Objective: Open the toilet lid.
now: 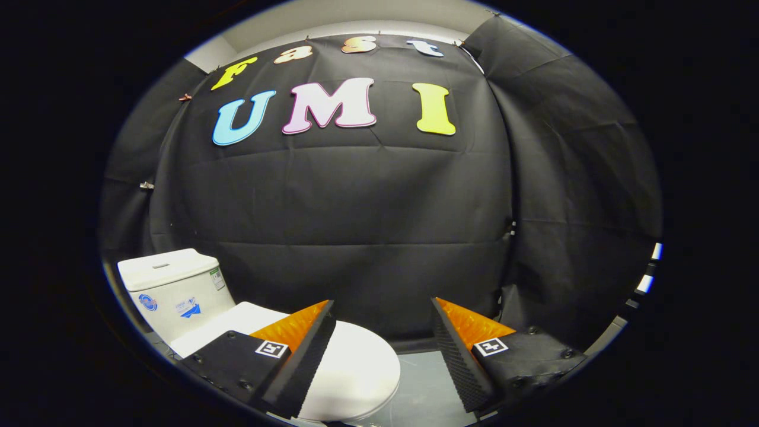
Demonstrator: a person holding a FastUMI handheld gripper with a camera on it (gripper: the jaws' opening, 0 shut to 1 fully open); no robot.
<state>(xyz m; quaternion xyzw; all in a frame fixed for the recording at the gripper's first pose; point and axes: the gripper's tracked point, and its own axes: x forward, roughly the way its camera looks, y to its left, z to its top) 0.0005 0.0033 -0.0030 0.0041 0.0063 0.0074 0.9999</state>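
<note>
The gripper is hanging above the floor with its two fingers spread wide apart and holding nothing; they are showing at the bottom of the frame. The toilet is sitting in the lower left of the frame, against the black cloth wall. Its white tank is standing at the far left, with small stickers showing on its front. The toilet lid is lying flat and closed over the bowl, white and rounded. The left finger is overlapping the lid's near edge in the picture, though whether it is touching is unclear. The grey floor is showing between the fingers, right of the lid.
</note>
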